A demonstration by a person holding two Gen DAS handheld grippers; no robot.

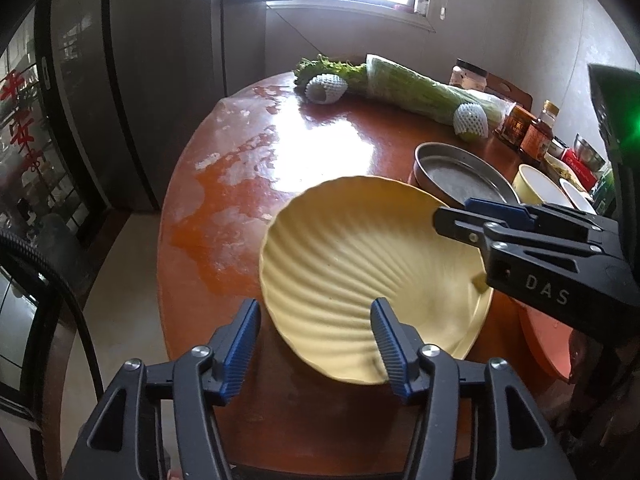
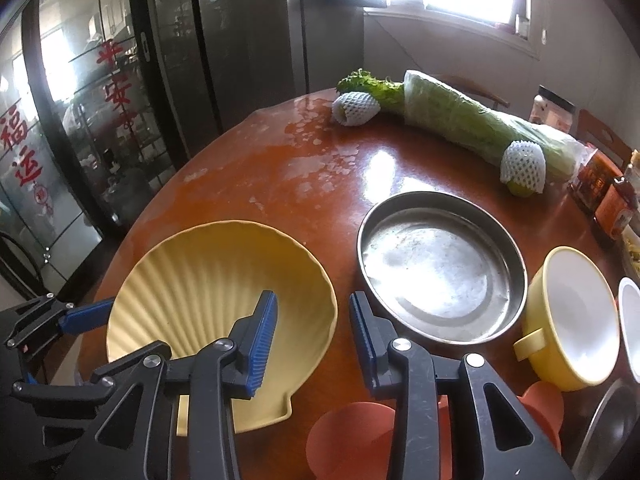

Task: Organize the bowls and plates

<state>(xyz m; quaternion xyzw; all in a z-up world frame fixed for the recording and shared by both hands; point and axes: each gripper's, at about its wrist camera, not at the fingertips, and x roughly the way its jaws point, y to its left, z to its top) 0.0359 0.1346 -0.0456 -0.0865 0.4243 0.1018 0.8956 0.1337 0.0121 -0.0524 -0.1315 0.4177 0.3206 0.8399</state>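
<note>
In the left wrist view, the left gripper (image 1: 314, 344) is seen spread wide, nothing between its fingers, over the near rim of the yellow shell-shaped plate (image 1: 360, 256) on the red table (image 1: 224, 200). In the right wrist view, the right gripper (image 2: 314, 338) is likewise released beside the plate (image 2: 200, 280), with the steel pan (image 2: 440, 268) and yellow bowl (image 2: 568, 320) to its right.

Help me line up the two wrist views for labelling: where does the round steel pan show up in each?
Left wrist view: the steel pan sits right of centre, behind the yellow shell-shaped plate, partly hidden by the right hand-held gripper.
Right wrist view: the pan lies right of centre, in full view.
Shared landmark: the wrapped cabbage behind it.
</note>
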